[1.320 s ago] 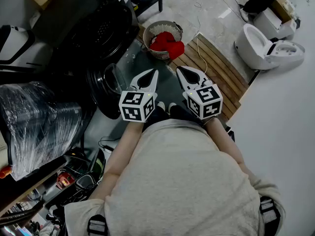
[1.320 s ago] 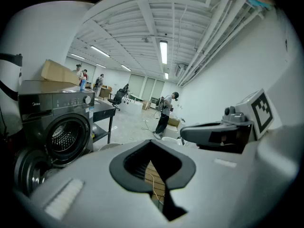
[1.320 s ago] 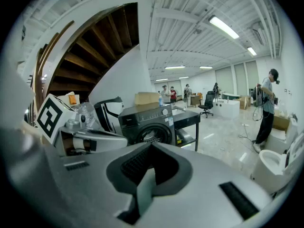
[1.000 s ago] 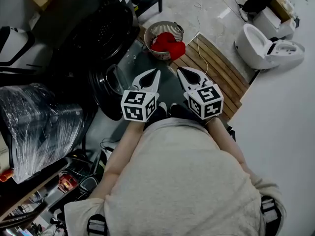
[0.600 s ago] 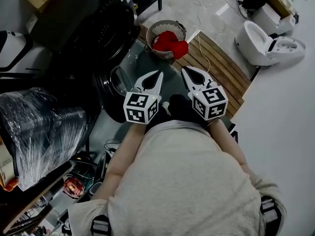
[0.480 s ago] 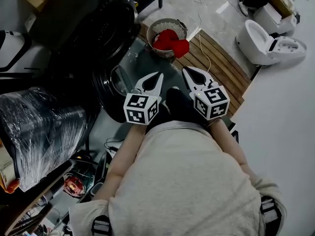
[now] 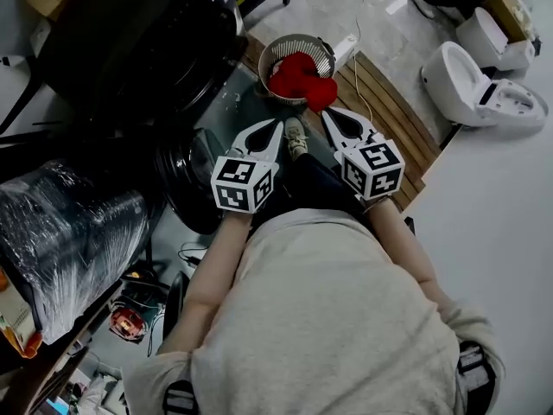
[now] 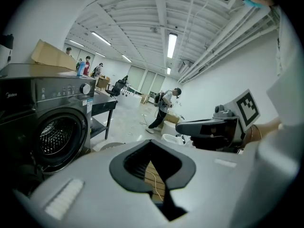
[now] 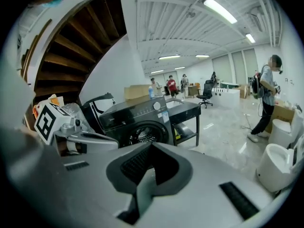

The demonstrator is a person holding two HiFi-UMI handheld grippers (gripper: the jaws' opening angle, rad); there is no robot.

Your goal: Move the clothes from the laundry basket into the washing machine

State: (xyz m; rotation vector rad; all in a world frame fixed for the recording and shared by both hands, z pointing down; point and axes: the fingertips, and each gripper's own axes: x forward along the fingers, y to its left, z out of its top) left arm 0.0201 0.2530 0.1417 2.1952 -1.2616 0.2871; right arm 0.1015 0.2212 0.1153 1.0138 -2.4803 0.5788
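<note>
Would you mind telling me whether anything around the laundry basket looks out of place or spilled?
Yes: the red clothes are heaped in the laundry basket, and one fold hangs over its near rim by the wooden slats, so it might slip out. Nothing else looks spilled or damaged.

We see our right claw (image 9: 151, 145) with its jaws closed together and nothing between them. Just past its tip stands the black washing machine (image 9: 137, 122), its drum showing through the round front. Our left claw (image 9: 114, 144) reaches in from the left, beside its marker cube. On the right a person (image 9: 265, 99) stands near a white toilet (image 9: 280, 167).
</note>
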